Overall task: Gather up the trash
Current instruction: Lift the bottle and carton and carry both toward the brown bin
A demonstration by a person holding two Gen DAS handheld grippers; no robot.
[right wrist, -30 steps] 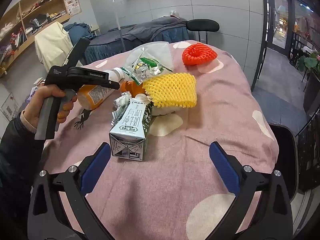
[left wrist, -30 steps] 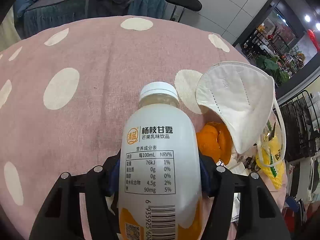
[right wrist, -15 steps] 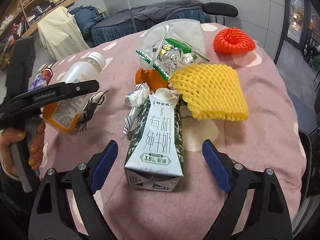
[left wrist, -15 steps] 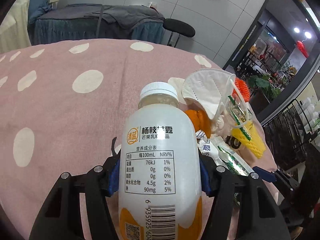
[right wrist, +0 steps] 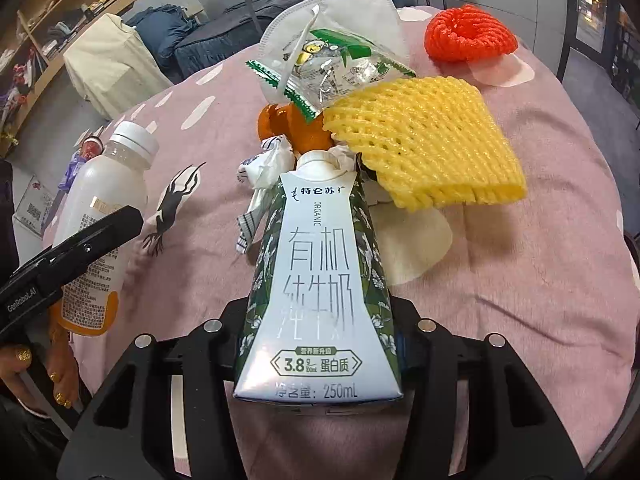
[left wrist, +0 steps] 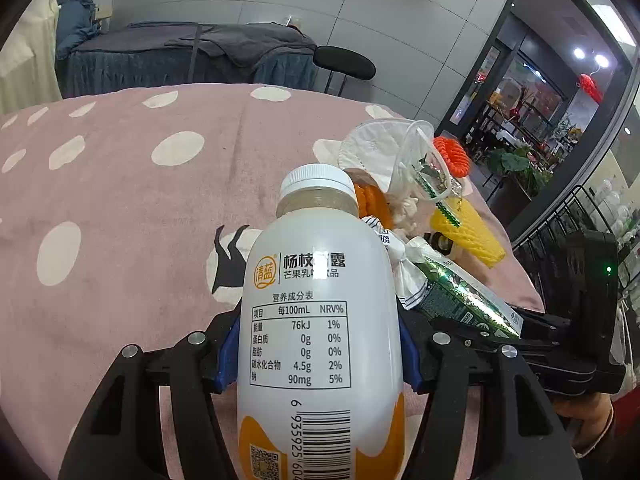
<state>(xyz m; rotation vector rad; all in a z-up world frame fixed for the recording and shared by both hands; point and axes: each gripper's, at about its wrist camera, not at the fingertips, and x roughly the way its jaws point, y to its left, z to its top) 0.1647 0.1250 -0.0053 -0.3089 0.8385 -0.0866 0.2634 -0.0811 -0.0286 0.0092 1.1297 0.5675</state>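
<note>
My left gripper [left wrist: 318, 354] is shut on a white plastic drink bottle [left wrist: 318, 320] with an orange base, held above the pink dotted tablecloth [left wrist: 120, 200]; the bottle also shows in the right wrist view [right wrist: 100, 224]. My right gripper [right wrist: 318, 344] has closed on a green and white milk carton [right wrist: 316, 280] lying on the cloth. Behind the carton lies a pile of trash: yellow foam net [right wrist: 424, 140], clear snack wrapper [right wrist: 332, 68], white face mask [right wrist: 340, 8], orange peel [right wrist: 288, 124] and crumpled paper [right wrist: 260, 168].
A red foam net [right wrist: 468, 34] lies apart at the far right of the table. A black chair [left wrist: 344, 62] and a draped bed [left wrist: 180, 52] stand beyond the table. The table edge drops off to the right.
My right gripper moved forward around the milk carton and closed on it. My left gripper drew back and lifted with the bottle, so more of the table shows.
</note>
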